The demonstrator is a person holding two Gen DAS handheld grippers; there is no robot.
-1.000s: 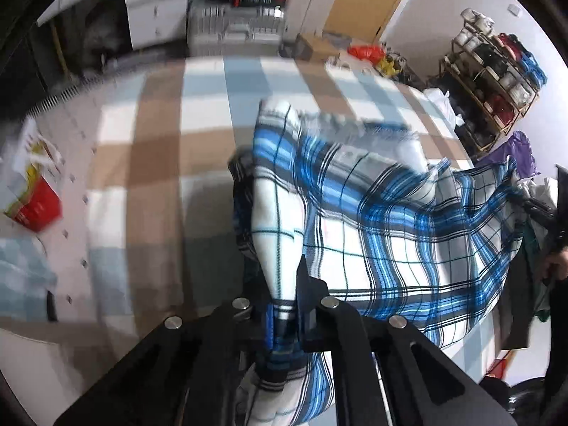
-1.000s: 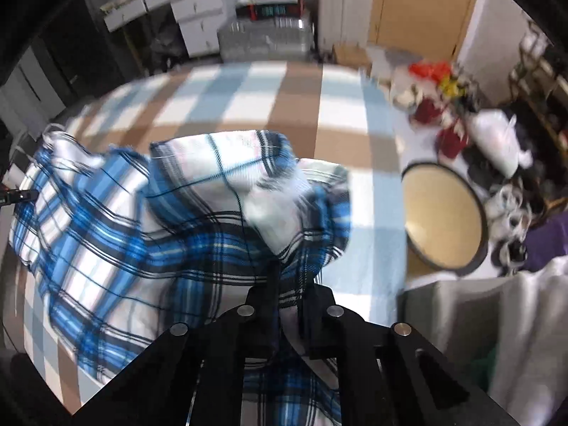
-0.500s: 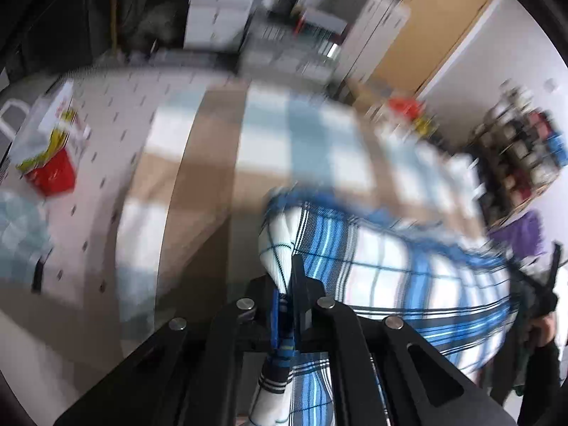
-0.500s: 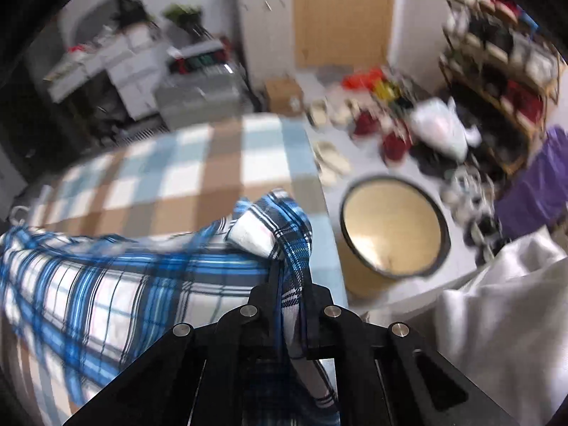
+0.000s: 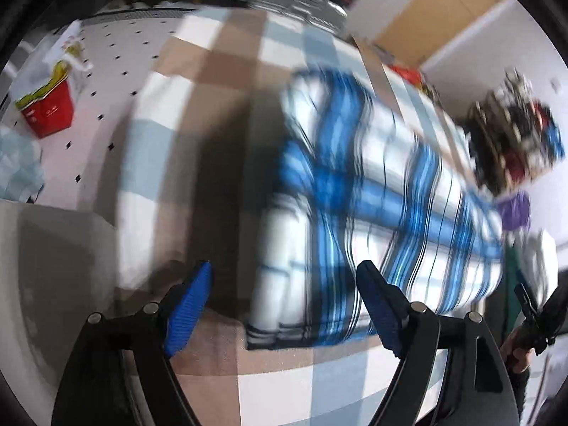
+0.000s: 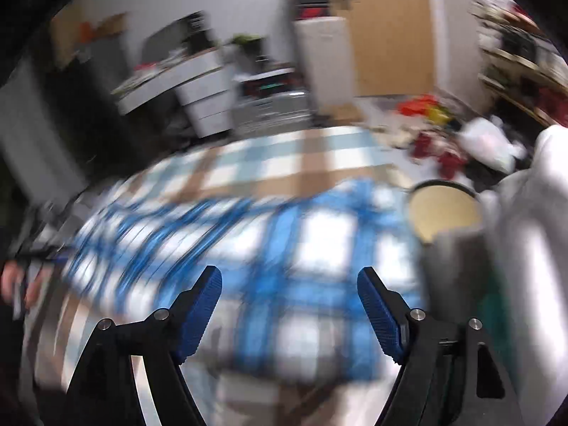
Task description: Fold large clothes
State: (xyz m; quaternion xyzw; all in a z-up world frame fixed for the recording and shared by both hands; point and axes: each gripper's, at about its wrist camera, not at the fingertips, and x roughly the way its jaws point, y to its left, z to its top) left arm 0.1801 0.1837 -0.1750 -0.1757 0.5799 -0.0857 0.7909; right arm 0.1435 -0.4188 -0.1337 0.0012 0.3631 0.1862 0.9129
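Both grippers are spread wide and grasp nothing: the left gripper (image 5: pixel 284 301) hangs over the near edge of the plaid shirt (image 5: pixel 372 213), the right gripper (image 6: pixel 289 305) above its other end. The shirt lies in a long blurred band across the checked tablecloth (image 5: pixel 170 113). A round stool (image 6: pixel 445 209) stands beside the table.

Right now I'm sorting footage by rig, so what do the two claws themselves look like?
They match. The left claw and the right claw each have two matte black angular arms studded with round silver bolt heads, and tapered fingers faced with ribbed bright blue pads. No cables, markings or sleeves show clearly.
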